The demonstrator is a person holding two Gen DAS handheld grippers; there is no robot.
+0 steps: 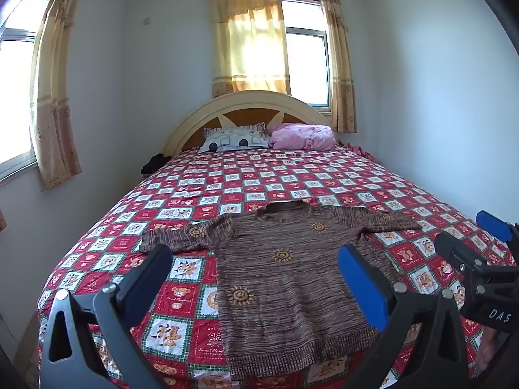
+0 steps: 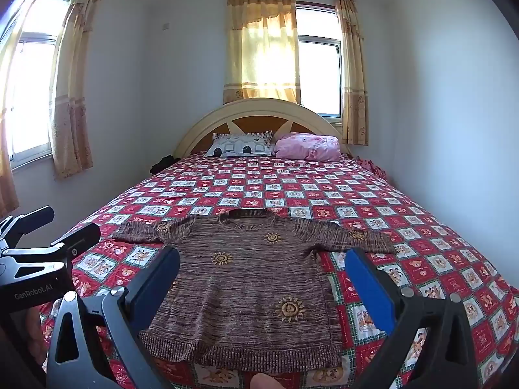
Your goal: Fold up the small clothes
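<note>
Here, nearest the cameras, both grippers hang above the foot of the bed (image 1: 181, 175) with their jaws spread wide and nothing between them. The left gripper (image 1: 256, 259) frames the lower left part of the brown knit sweater (image 1: 285, 278) without touching it; its blue-padded fingers (image 1: 360, 278) stand well apart over the cloth. The right gripper (image 2: 262, 265) does the same on the sweater's other side, and it also shows at the right edge of the left wrist view, above the bedspread beside the sweater's sleeve. In the right wrist view the left gripper's black body sits at the left edge, beside the sweater's other sleeve, and a fingertip of the person (image 2: 264, 382) peeks in at the bottom edge, just below the sweater's hem.

The sweater lies flat, front up, on the red and white checked bedspread (image 2: 421, 227), near the foot of the bed. Its ribbed hem points toward the cameras and its collar toward the headboard (image 2: 259, 110). Both sleeves are spread out sideways. 4 embroidered yellow suns show on its body in the right wrist view, with more on the sleeves.

Beyond the sweater, well apart from it, a patterned white pillow (image 1: 235, 139) and a pink bundle of bedding (image 1: 303, 136) rest side by side against the arched headboard. Behind the headboard hang yellow curtains (image 1: 251, 39) over a window (image 1: 308, 64).
</note>
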